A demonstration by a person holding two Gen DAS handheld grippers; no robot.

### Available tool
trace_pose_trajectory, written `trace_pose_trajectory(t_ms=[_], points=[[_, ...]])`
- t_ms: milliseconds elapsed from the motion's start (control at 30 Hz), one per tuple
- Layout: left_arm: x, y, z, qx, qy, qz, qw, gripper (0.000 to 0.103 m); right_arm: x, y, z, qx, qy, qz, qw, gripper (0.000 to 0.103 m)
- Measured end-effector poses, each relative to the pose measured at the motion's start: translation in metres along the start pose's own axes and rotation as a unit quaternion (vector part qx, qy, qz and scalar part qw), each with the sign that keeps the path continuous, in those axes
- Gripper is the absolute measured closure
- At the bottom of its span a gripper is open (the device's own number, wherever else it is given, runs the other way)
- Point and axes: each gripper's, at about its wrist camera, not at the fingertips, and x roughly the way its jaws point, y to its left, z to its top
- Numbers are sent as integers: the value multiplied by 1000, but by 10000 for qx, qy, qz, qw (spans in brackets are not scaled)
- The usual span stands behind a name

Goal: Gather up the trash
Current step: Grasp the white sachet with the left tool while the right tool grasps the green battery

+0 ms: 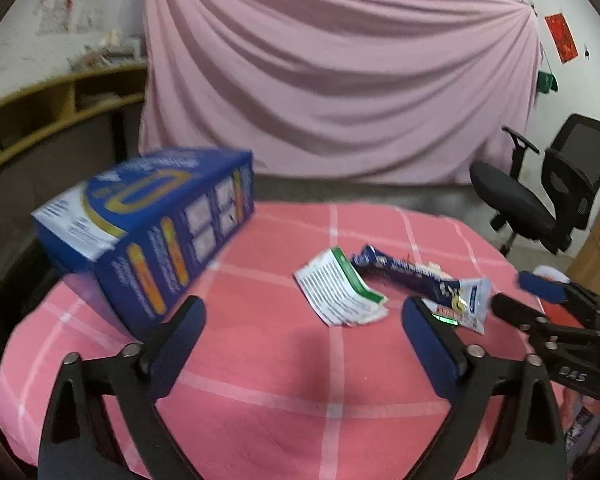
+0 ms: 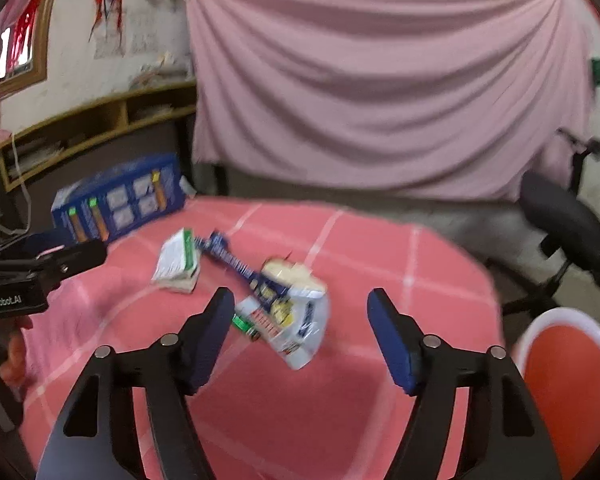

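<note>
Pink-checked tablecloth [image 1: 340, 360] under a draped pink curtain. Left wrist view: left gripper [image 1: 304, 320] spread and empty, green-and-white leaflet [image 1: 340, 292] at twelve o'clock, blue box [image 1: 148, 224] at ten, likely the collection point. Right wrist view: right gripper [image 2: 300, 320] spread around nothing, blue wrapper [image 2: 276, 300] lying between its fingers, lined up for a grab.

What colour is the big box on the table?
The big box is dark blue with white and orange-yellow markings, clearest in the left wrist view.
</note>
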Motion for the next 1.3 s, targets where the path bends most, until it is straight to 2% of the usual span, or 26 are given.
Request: trace_pose_trajectory(t_ms=[33, 167, 233, 300, 367, 433, 467, 633, 767, 1000, 1167, 1300], points=[[4, 0, 0, 3, 116, -55, 9999, 22, 5, 2, 0, -26, 143, 86, 9999, 51], [21, 3, 0, -43, 551, -299, 9980, 34, 19, 11, -1, -211, 535, 306, 9979, 54], [25, 0, 2, -28, 680, -407, 9969, 43, 27, 15, 0, -285, 682, 371, 9966, 60], [30, -1, 3, 20, 814, -512, 9954, 47, 36, 19, 1, -343, 853, 424, 9949, 63], [35, -2, 5, 42, 917, -579, 9941, 48, 42, 20, 3, -363, 925, 467, 9940, 66], [40, -1, 8, 47, 1011, -623, 9929, 49, 46, 20, 5, -377, 974, 564, 9929, 80], [42, -1, 8, 48, 1051, -639, 9924, 49, 48, 20, 5, -386, 1017, 586, 9923, 83], [48, -6, 14, 166, 1140, -637, 9913, 49, 47, 17, 3, -352, 1030, 584, 9923, 92], [53, -23, 15, 461, 1167, -488, 9909, 49, 44, 6, 3, -90, 1016, 489, 9936, 94], [68, -52, 11, 1143, 1205, -196, 9859, 67, 43, -8, 2, 261, 1017, 576, 9928, 94], [77, -67, 4, 1538, 1187, -42, 9809, 72, 42, -10, 1, 320, 1016, 601, 9925, 94], [84, -75, 0, 1710, 1167, 37, 9783, 80, 43, -10, 1, 352, 1027, 614, 9922, 94]])
